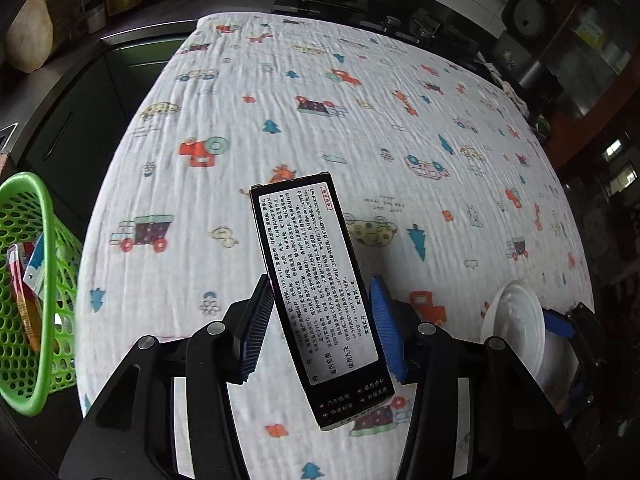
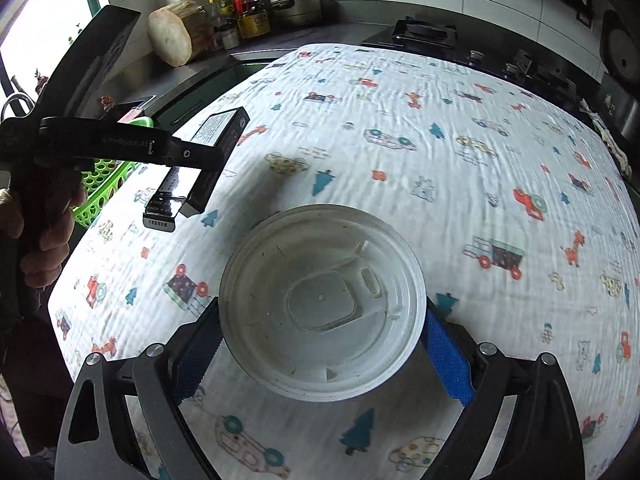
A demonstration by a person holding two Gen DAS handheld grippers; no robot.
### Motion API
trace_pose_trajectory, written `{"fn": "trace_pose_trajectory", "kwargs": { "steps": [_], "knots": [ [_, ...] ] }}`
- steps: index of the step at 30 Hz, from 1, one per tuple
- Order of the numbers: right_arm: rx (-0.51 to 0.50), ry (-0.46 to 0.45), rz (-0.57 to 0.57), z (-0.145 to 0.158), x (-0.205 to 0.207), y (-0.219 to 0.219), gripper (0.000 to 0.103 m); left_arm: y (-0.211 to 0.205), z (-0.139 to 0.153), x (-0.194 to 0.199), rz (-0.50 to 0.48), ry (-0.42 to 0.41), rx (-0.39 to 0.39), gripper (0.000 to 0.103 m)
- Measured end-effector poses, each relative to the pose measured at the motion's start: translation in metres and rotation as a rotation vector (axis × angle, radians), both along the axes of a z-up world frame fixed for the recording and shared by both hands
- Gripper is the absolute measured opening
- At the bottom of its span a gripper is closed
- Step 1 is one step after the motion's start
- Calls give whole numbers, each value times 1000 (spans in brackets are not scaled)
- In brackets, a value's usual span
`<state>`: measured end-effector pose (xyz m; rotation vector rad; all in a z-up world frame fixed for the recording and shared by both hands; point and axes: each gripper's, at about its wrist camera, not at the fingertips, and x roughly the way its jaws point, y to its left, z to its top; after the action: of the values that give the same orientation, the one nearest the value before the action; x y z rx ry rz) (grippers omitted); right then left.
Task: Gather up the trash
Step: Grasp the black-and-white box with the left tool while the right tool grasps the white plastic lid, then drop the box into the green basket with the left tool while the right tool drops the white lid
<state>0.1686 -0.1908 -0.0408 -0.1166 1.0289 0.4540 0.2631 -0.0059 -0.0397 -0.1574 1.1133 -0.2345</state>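
**Both grippers hold trash above the table**

The left gripper [image 1: 320, 320] is clamped on a long black box [image 1: 320, 300] with a white printed label. The box stands up between the ribbed pads, tilted with its far end leaning left, and both pads press on its long sides near the middle. It is lifted clear of the patterned cloth [image 1: 360, 120] that covers the table.

The right gripper [image 2: 320, 344] is closed on a white plastic lid [image 2: 322, 304], a round one with a raised tab shape in its middle. The blue pads touch its left and right rim, and the lid faces the camera, hiding the cloth just beyond it.

The left wrist view shows a green basket [image 1: 28, 280] at the left edge of the table, with some coloured packets already inside; the lid and a blue pad of the other gripper appear at the near right. The right wrist view shows the box from the side, held by the left gripper at far left with a hand [image 2: 44, 240] on its handle, and only a slice of the basket behind it. A wooden chopping block [image 2: 176, 32] and bottles [image 2: 240, 12] stand on the far counter.
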Motion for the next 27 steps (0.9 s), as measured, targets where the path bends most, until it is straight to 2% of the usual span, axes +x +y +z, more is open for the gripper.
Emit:
{"fn": "trace_pose_trajectory", "kwargs": {
  "steps": [4,13,21,27],
  "knots": [
    [4,-5,64,5,8,40,90,51,16,-16,63,-41,-6,49],
    [42,-21,208,21,26,141,90,186,37,-48,268,-106,86,49],
    [77,-20,308,28,40,228,90,284,19,-65,420,-65,134,49],
    [89,-16,378,28,45,286,90,323,-3,-71,476,-35,134,51]
  ]
}}
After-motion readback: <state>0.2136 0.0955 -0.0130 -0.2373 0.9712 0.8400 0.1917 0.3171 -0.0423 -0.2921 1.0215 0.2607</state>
